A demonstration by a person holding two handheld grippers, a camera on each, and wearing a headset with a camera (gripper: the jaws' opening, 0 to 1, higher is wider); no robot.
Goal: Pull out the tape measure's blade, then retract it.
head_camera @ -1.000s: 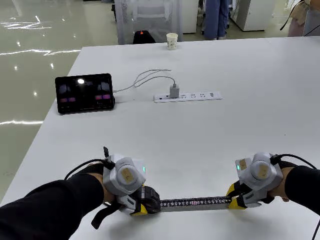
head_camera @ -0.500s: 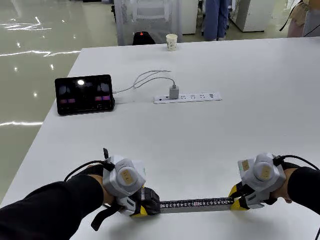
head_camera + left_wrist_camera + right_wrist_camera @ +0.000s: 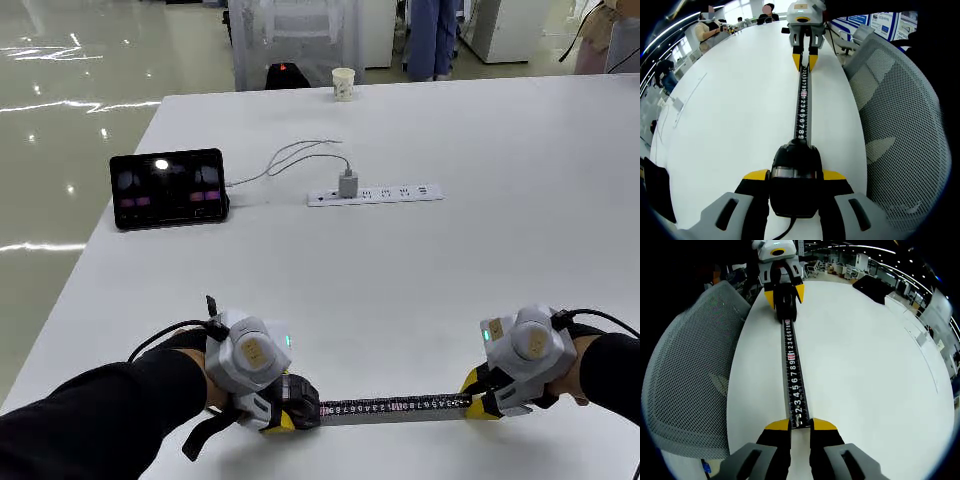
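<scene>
Left gripper [image 3: 795,175] clamps tape measure case [image 3: 297,400]; right gripper [image 3: 800,425] pinches blade [image 3: 791,365] tip, near table [image 3: 400,280] edge. I'd pull straight along that edge, blade flat, case pinned.

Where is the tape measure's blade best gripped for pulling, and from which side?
Grip the blade at its free end, coming along its length from the side opposite the case: the strip is thin and flat, stretched straight. The right gripper holds it so.
</scene>
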